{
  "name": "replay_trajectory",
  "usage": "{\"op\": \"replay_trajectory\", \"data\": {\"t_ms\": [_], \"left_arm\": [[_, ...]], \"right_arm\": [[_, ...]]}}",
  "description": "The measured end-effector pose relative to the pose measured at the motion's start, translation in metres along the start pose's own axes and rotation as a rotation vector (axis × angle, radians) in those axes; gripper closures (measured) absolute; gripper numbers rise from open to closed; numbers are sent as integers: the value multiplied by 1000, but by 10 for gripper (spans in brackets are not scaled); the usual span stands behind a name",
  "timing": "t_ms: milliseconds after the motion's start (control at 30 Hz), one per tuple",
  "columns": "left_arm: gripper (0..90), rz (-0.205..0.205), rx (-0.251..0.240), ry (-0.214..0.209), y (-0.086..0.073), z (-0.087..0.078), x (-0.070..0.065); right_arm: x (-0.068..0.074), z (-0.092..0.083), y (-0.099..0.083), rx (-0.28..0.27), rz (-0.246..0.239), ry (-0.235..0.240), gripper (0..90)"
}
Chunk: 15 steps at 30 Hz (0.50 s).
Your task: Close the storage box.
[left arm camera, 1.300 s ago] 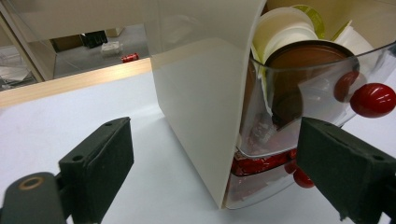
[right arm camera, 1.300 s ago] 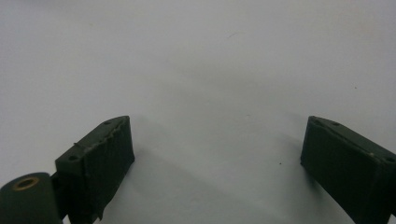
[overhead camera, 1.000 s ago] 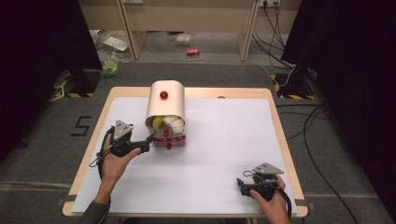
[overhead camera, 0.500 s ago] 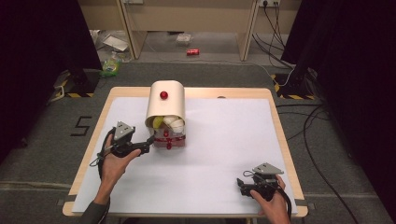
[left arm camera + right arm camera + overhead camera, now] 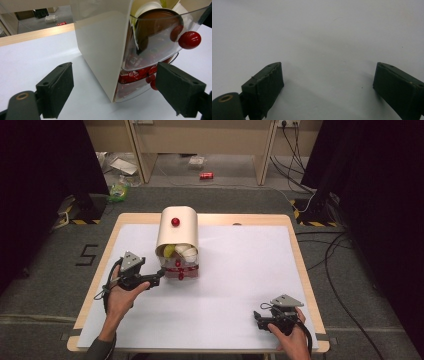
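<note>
Cream-coloured dispenser box [image 5: 177,236] stands toward the far left of the white table [image 5: 240,285], with 1 red knob [image 5: 175,222] on its top. Its clear curved front doors [image 5: 160,47] face me; behind them I see red packets [image 5: 132,75] low down and a brown-rimmed cup [image 5: 155,25] above. A second red knob [image 5: 189,40] sits on the upper clear door.

My left gripper [image 5: 159,279] is at the box's front left corner. In the left gripper view its 2 black jaws stand apart, 1 on either side of the corner, neither pad pressing on it. Against the earlier frames, these jaws have just been closing somewhat, with the box corner between them; the hand itself has kept its place.

My right gripper [image 5: 259,318] lies near the table's front right, well apart from the box. Its jaws stand apart over bare white surface, gripping nothing. Its position matches the earlier frames. Box and contents lie unchanged.
</note>
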<state>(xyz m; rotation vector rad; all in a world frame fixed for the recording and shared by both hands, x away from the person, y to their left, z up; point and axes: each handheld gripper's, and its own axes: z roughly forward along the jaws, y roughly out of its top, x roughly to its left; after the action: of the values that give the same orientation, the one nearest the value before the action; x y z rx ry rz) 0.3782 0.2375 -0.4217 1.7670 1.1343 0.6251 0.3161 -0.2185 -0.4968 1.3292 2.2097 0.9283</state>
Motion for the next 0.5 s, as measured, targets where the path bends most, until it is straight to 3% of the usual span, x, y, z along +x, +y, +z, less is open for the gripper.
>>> {"op": "replay_trajectory", "data": {"t_ms": [500], "left_arm": [[150, 11, 0, 2, -7, -9, -1]], "right_arm": [[0, 0, 0, 0, 0, 0, 97]]}}
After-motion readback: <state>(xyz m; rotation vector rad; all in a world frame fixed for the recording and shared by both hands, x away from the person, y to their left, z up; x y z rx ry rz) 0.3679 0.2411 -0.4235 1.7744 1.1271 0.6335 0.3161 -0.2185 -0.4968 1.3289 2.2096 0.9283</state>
